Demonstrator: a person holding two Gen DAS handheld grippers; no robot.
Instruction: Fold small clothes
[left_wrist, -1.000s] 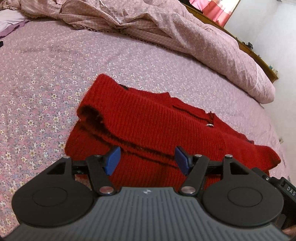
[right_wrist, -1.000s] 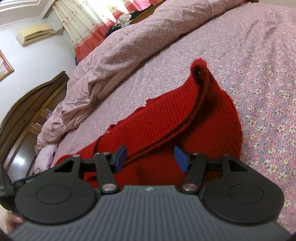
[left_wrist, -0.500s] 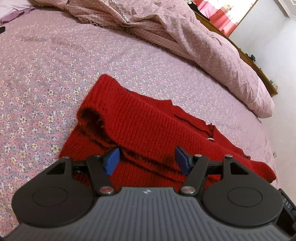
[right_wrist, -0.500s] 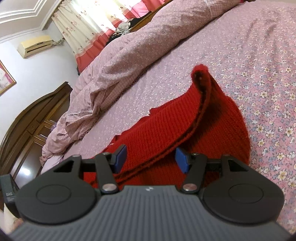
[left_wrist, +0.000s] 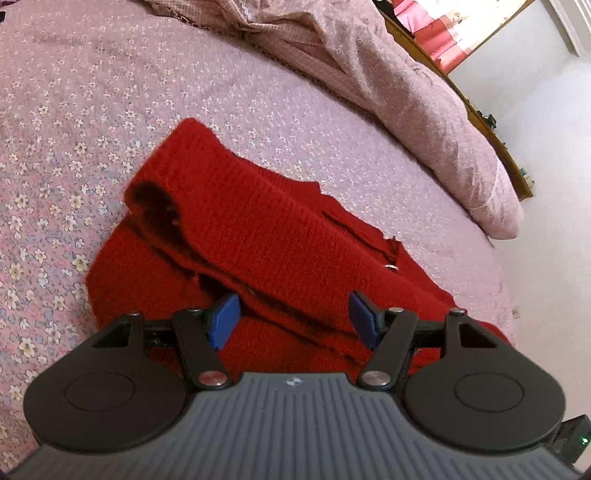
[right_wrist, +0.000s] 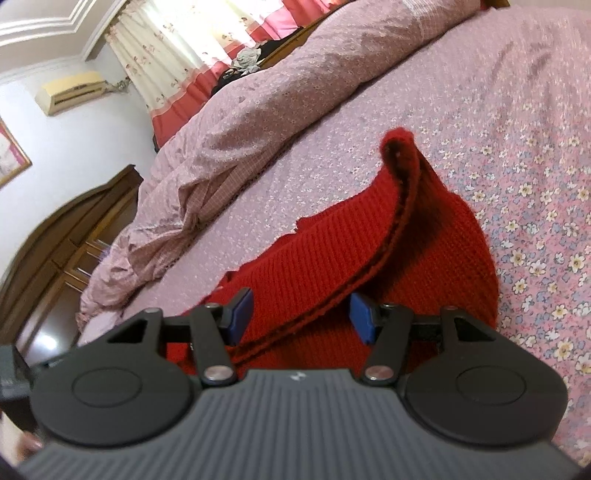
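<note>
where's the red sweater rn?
The red sweater lies partly folded on the floral bedsheet, centre of both wrist views just beyond the open left gripper and right gripper, with the bunched quilt behind it.

Soft daylight from the curtained window (right_wrist: 192, 48) far beyond the jaws washes that corner to glare, while the red knit sweater (left_wrist: 266, 236) between the jaws stays evenly lit with dark shadow in its folds, and both fisheye views bend and blur toward their edges.
</note>
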